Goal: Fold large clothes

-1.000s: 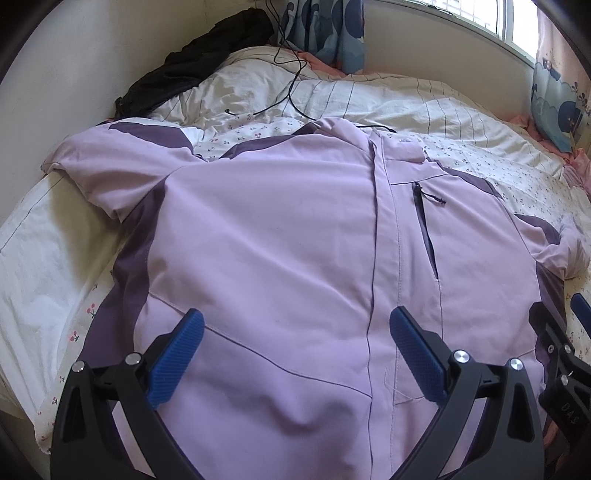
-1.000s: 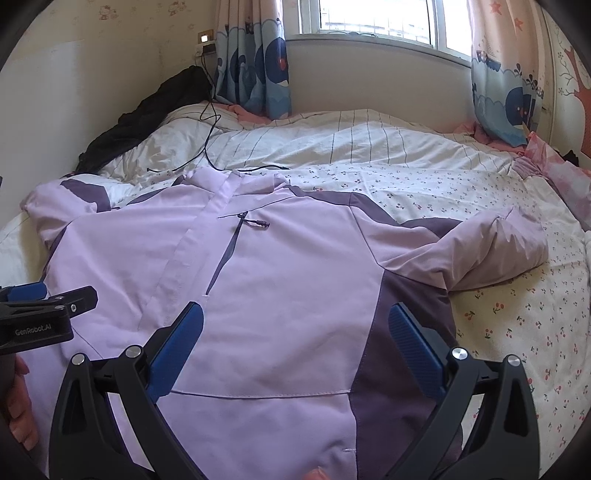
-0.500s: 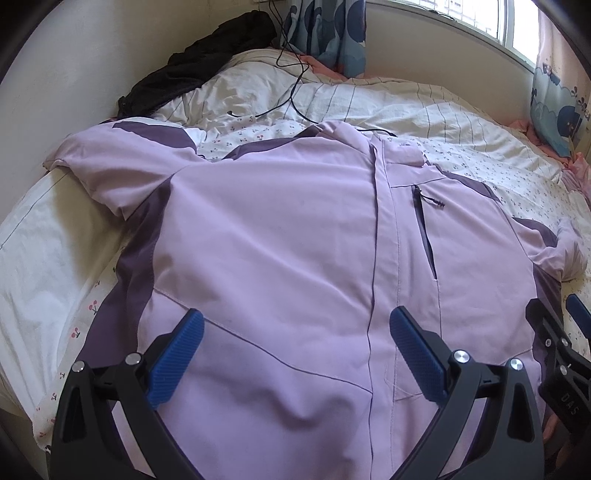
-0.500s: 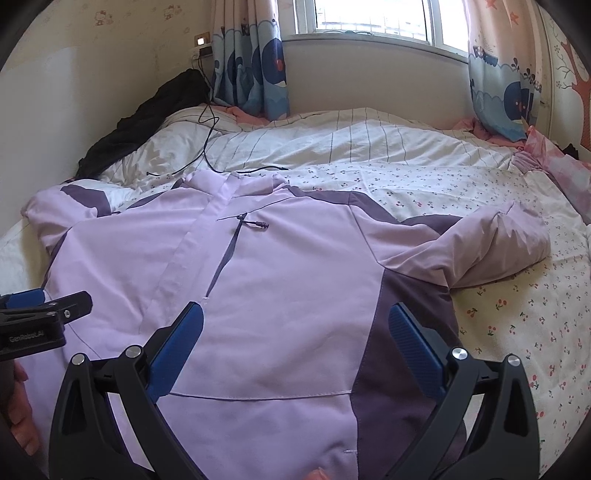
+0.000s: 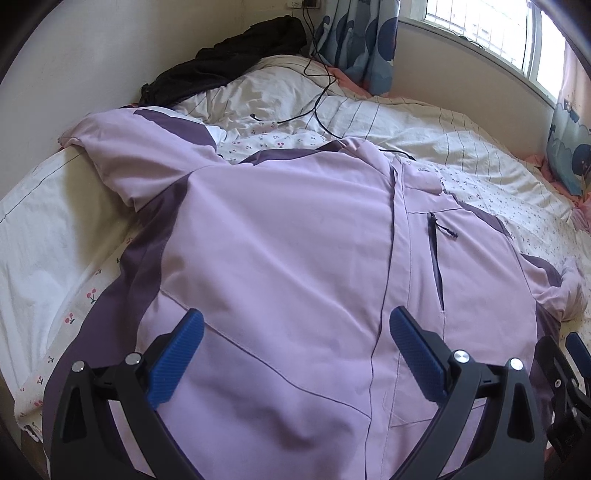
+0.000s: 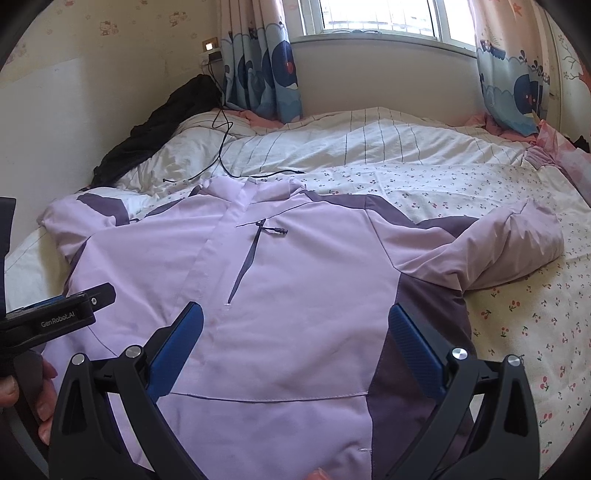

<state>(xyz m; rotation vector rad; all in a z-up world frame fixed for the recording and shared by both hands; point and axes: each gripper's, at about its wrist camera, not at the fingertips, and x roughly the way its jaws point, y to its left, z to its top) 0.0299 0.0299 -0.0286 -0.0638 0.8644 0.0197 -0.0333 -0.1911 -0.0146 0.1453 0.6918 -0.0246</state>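
I find the lilac jacket [image 5: 295, 258] spread flat, filling centre frame. My left gripper [image 5: 295, 350] and right gripper [image 6: 295, 343] hover spread wide, empty. Risk: slippery shell slides, sleeves bunch unevenly.

A home bedroom: a bed [image 6: 406, 147] in cherry-print sheets; cartoon curtains [image 6: 262, 70]; a window [image 6: 376, 18].

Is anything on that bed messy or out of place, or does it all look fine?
A few things do. A black charging cable trails from the wall across the pillow to the purple jacket collar. A black garment lies crumpled in the corner. The jacket's sleeves are bunched up, not laid straight.
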